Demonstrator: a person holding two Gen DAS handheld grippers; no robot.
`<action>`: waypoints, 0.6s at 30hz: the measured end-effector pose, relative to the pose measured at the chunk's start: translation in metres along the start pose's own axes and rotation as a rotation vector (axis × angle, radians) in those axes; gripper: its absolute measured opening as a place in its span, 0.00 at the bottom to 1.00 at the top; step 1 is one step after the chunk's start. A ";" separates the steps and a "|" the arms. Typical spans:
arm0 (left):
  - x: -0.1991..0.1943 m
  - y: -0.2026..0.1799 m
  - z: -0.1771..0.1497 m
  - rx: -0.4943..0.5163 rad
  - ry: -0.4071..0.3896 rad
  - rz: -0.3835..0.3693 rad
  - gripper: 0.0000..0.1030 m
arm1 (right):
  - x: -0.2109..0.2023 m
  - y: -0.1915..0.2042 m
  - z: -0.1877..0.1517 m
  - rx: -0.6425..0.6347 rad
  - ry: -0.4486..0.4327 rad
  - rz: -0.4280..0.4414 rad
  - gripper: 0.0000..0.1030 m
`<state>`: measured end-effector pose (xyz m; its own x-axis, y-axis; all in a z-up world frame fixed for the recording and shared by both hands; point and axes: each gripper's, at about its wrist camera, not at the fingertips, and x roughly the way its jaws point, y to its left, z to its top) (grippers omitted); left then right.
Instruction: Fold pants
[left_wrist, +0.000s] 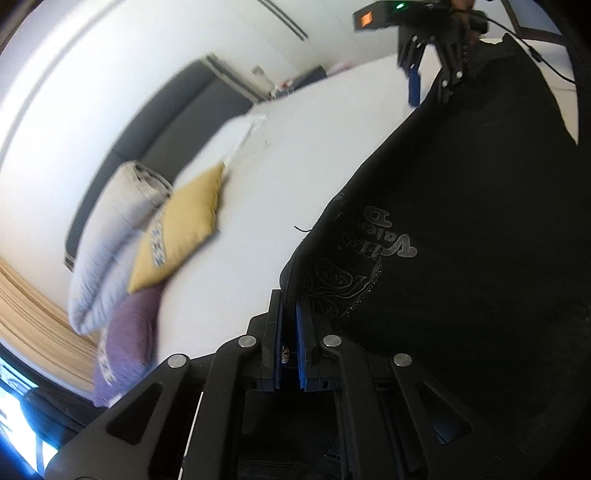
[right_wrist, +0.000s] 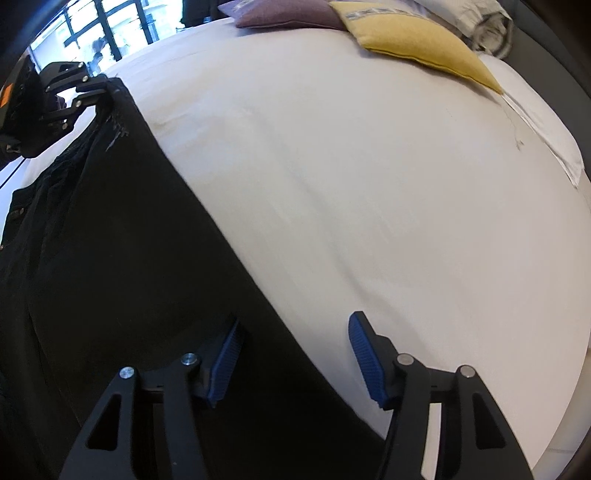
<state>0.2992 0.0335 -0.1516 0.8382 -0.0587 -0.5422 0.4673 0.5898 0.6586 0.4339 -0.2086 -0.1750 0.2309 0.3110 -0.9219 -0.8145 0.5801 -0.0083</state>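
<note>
The black pants (left_wrist: 461, 229) hang in the air over a white bed; an embroidered patch with lettering faces the left wrist view. My left gripper (left_wrist: 290, 306) is shut on the pants' top edge, cloth pinched between its blue pads. It shows far left in the right wrist view (right_wrist: 107, 86), gripping the corner of the pants (right_wrist: 122, 240). My right gripper (right_wrist: 293, 328) is open, its blue pads wide apart, with the pants' straight edge running between them. In the left wrist view the right gripper (left_wrist: 430, 83) is at the pants' far top edge.
The white bed sheet (right_wrist: 351, 184) fills the area beyond the pants. A yellow cushion (right_wrist: 417, 40), a purple cushion (right_wrist: 288, 13) and a white pillow (left_wrist: 110, 236) lie at its head. A window (right_wrist: 96, 33) is at the far left.
</note>
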 end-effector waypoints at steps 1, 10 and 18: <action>-0.012 -0.004 -0.003 0.001 -0.014 0.010 0.05 | 0.001 0.001 0.003 -0.012 -0.002 0.004 0.60; -0.043 -0.022 -0.004 0.029 -0.063 0.035 0.05 | 0.019 0.029 0.025 -0.049 0.081 0.029 0.21; -0.020 0.012 0.004 -0.050 -0.030 0.011 0.05 | -0.017 0.055 0.025 -0.066 0.016 -0.025 0.04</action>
<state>0.2887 0.0383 -0.1307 0.8515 -0.0757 -0.5189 0.4443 0.6299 0.6370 0.3984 -0.1625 -0.1501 0.2435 0.2847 -0.9272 -0.8421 0.5364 -0.0565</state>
